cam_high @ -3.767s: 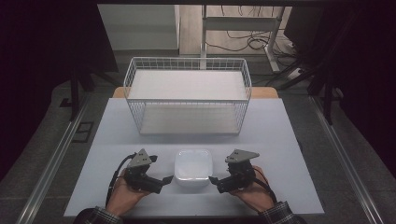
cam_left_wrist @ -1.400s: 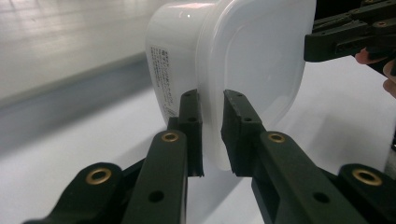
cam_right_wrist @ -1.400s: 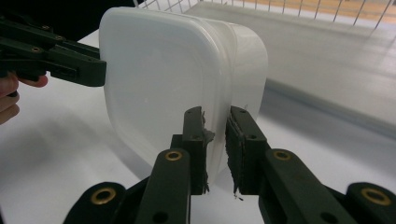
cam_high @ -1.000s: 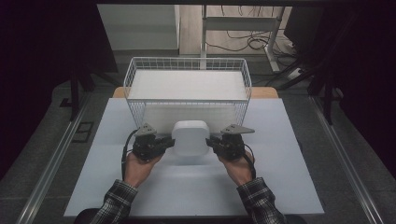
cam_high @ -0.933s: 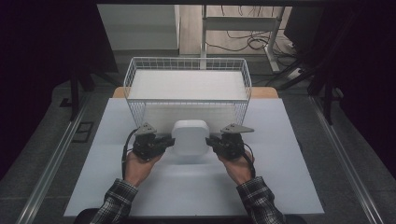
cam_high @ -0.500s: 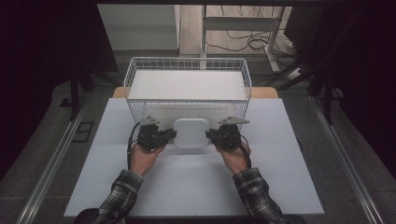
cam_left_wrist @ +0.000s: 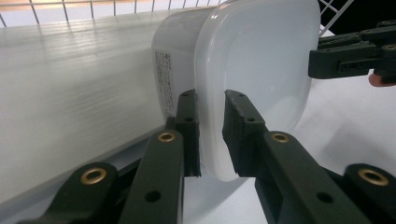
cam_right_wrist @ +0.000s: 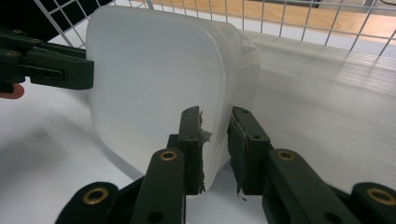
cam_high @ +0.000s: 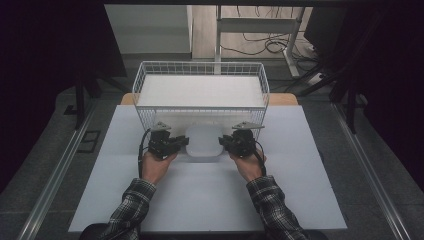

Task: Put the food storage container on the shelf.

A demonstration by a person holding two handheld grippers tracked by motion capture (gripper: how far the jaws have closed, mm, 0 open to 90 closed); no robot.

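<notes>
A white lidded plastic container (cam_high: 204, 141) sits between my two grippers, just in front of the wire basket (cam_high: 145, 115). My left gripper (cam_high: 182, 143) has the container's left rim between its pads. My right gripper (cam_high: 225, 143) has the right rim. In the left gripper view the rim of the container (cam_left_wrist: 261, 60) runs between the jaws of that gripper (cam_left_wrist: 210, 100). The right gripper view shows the same for the container (cam_right_wrist: 154, 79) and that gripper (cam_right_wrist: 215, 116). Both pairs of jaws have just been opening slightly, with the rim still between them.
The basket's front wall stands directly behind the container, and a white corrugated sheet (cam_high: 200, 90) lies inside it. The white tabletop (cam_high: 210, 200) stretches toward the person, whose plaid sleeves come in from the bottom. Dark floor and table legs surround the table.
Both hands have carried the container away from the person and lower, from the table's middle to the foot of the basket's front wall.
</notes>
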